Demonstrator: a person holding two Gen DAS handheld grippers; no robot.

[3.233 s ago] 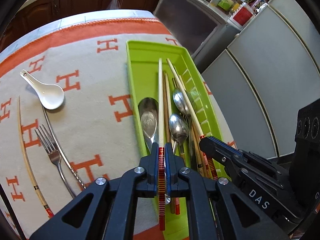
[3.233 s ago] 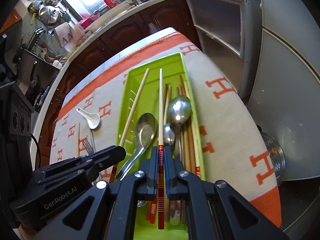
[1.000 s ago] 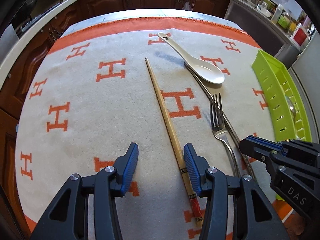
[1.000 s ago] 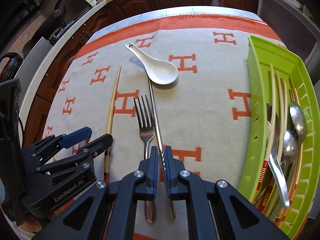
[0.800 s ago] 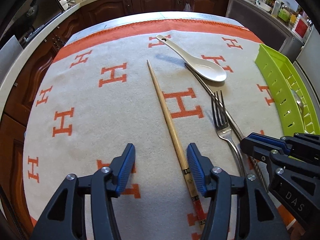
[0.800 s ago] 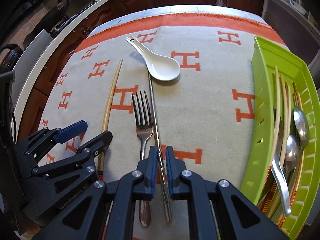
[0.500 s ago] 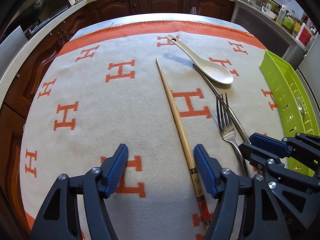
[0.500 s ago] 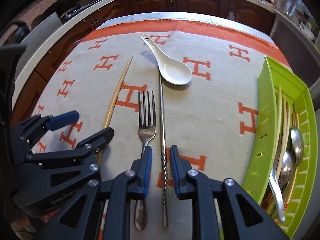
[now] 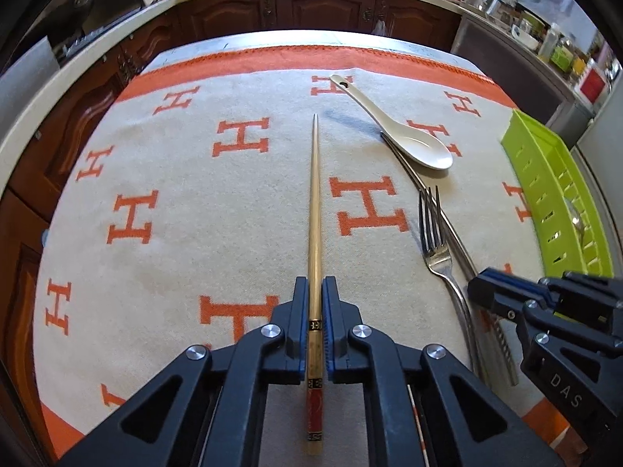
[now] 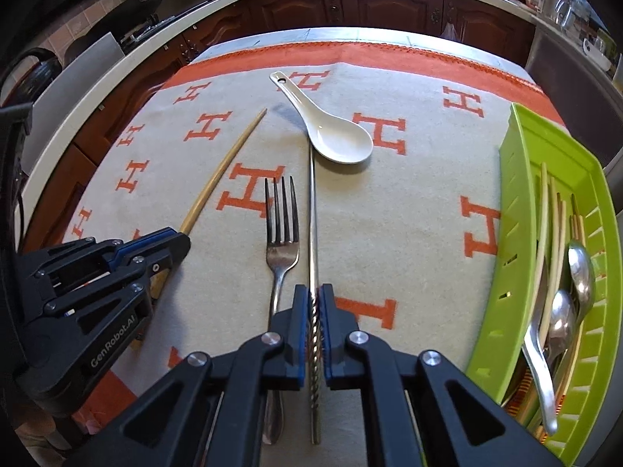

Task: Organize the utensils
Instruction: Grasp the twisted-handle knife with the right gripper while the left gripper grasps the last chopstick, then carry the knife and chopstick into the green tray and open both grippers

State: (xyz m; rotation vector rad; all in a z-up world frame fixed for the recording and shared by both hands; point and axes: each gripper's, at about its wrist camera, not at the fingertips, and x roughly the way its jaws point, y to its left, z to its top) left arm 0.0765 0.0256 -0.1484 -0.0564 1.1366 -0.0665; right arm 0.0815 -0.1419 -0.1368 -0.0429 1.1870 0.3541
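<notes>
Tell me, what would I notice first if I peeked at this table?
Probably the cream cloth with big orange H letters covering the whole table. In the middle, the left gripper is shut on a long wooden chopstick with a red end, and beside it the right gripper is shut on a thin twisted metal chopstick. A bright green plastic tray of utensils sits on the right.
</notes>
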